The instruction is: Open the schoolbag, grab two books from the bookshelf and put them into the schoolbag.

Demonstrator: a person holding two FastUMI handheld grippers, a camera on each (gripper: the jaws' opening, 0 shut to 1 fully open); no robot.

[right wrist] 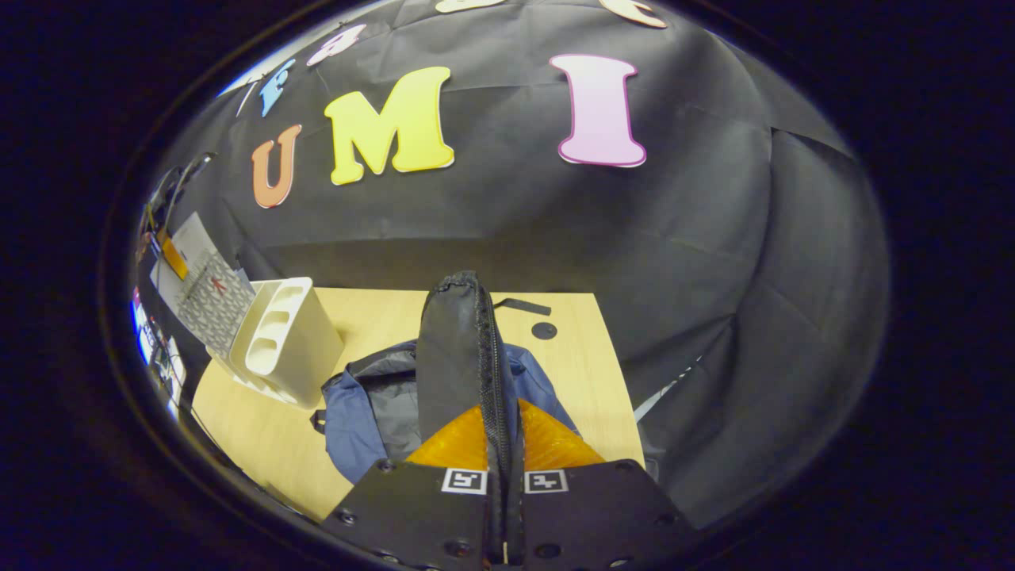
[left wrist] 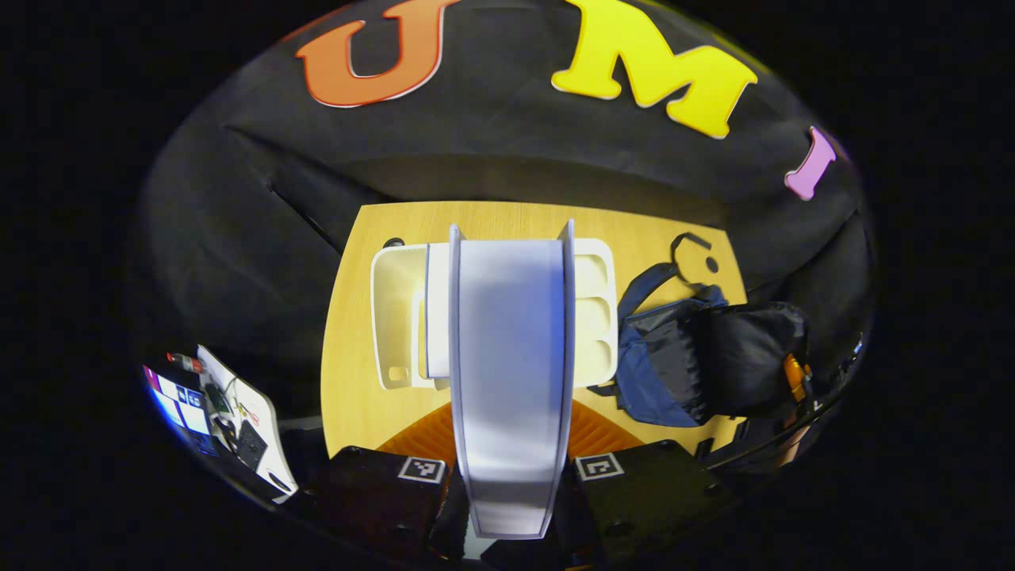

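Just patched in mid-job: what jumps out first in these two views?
In the left gripper view, a pale book stands clamped between the left gripper fingers, in front of the white bookshelf on the table. In the right gripper view, the right gripper pinches the black flap of the blue schoolbag, holding it up with the bag open.

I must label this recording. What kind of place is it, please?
Probably a staged recording booth, not a real home: black cloth wall behind a small wooden table, holding just a white bookshelf and a schoolbag.
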